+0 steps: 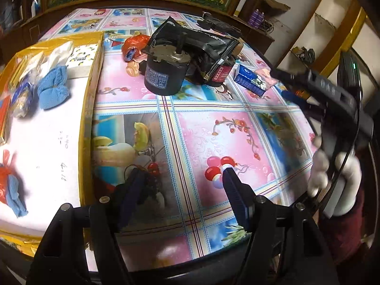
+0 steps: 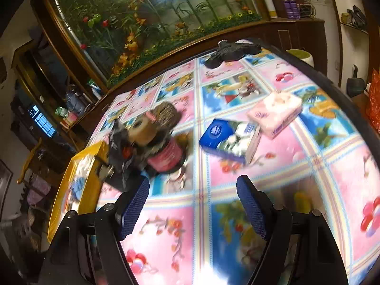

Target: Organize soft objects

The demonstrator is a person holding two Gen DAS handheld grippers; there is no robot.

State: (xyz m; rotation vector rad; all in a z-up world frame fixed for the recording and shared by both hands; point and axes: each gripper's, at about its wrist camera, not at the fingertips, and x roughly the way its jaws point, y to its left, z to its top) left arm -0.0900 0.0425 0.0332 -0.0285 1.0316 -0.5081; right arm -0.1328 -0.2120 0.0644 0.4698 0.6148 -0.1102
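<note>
1. Blue knitted soft item (image 1: 53, 87), lying in the yellow-rimmed tray (image 1: 91, 109) off to the left of the left gripper (image 1: 181, 190); a second blue knit piece (image 1: 15, 197) with orange wrapping sits nearer, at the tray's left edge.
2. White soft bundle (image 1: 58, 52) and a lemon-print tissue pack (image 1: 84, 58), at the tray's far end, well ahead of the left jaws and to their left.
3. Blue tissue pack (image 2: 229, 140), on the counter (image 2: 261, 178) ahead of the right gripper (image 2: 192, 209), apart from its jaws; its far right corner meets the pink tissue pack (image 2: 276, 111).
4. Orange crumpled bag (image 1: 135, 45), far ahead of the left jaws, beside the tray's corner.
5. Black cylindrical motor (image 1: 165, 71), upright with shaft on top, straight ahead of the left jaws; a black foil pouch (image 1: 204, 42) leans behind it, a dark red-labelled can (image 1: 219, 74) just to its right.
6. Left gripper: jaws standing apart, nothing between them, over bare patterned counter.
7. Right gripper: jaws standing apart, nothing between them; picture blurred.
8. White-gloved hand (image 1: 332, 180), gripping the right gripper's handle, to the right of the left jaws.
9. Dark cloth (image 2: 231, 52), at the counter's far edge, well beyond the right jaws.
</note>
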